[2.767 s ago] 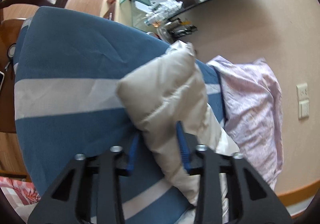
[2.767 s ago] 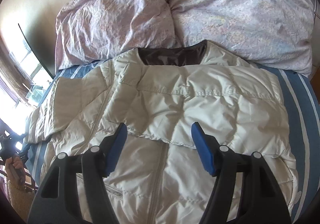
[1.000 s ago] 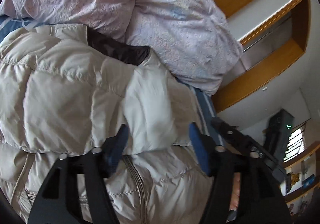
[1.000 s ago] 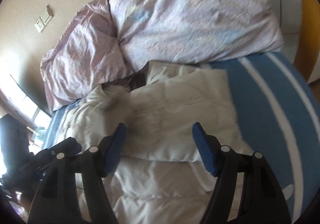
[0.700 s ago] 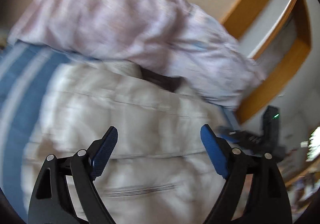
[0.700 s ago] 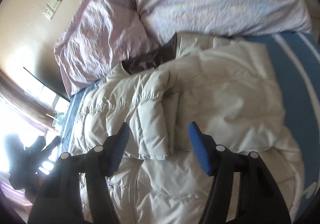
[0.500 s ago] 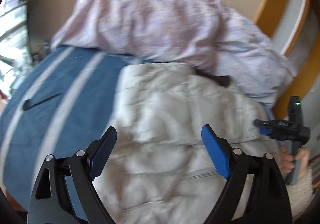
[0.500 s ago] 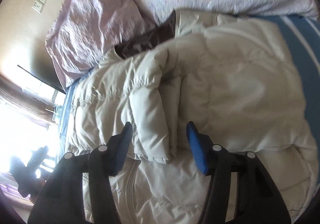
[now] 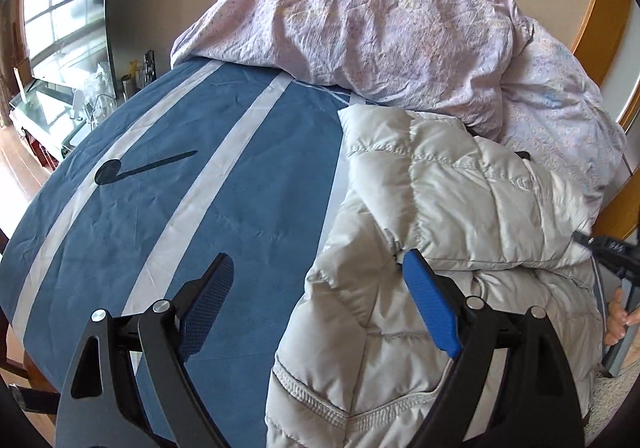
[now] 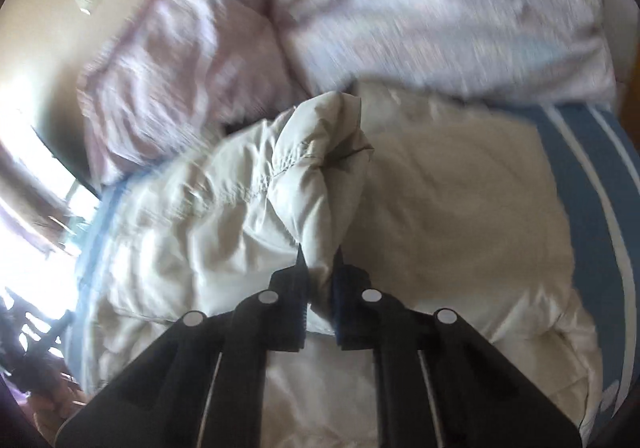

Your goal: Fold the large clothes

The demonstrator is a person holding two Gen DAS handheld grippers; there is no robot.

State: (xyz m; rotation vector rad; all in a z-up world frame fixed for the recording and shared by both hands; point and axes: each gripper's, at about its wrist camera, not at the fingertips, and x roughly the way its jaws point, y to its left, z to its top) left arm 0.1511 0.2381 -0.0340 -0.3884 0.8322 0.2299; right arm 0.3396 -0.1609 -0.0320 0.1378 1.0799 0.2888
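A cream quilted down jacket point(image 9: 460, 208) lies on the bed with its sleeves folded over its front. My left gripper point(image 9: 320, 300) is open above the jacket's left edge; that edge lies between the blue pads point(image 9: 430, 308), untouched. In the right wrist view, which is blurred, my right gripper point(image 10: 320, 254) has its jaws closing on the folded sleeve point(image 10: 316, 168) of the jacket point(image 10: 460, 208), and the fabric is pinched between the tips. The right gripper point(image 9: 608, 248) and a hand also show at the right edge of the left wrist view.
The bed has a blue sheet with white stripes point(image 9: 180, 208). A crumpled lilac duvet point(image 9: 360, 20) is piled at its head against the wall. A glass cabinet with small items point(image 9: 60, 96) stands beyond the bed's left side. A wooden frame point(image 9: 600, 8) is at the right.
My left gripper let go of the sleeve, opened wide and swung to the jacket's left edge. My right gripper came down and closed on the folded sleeve.
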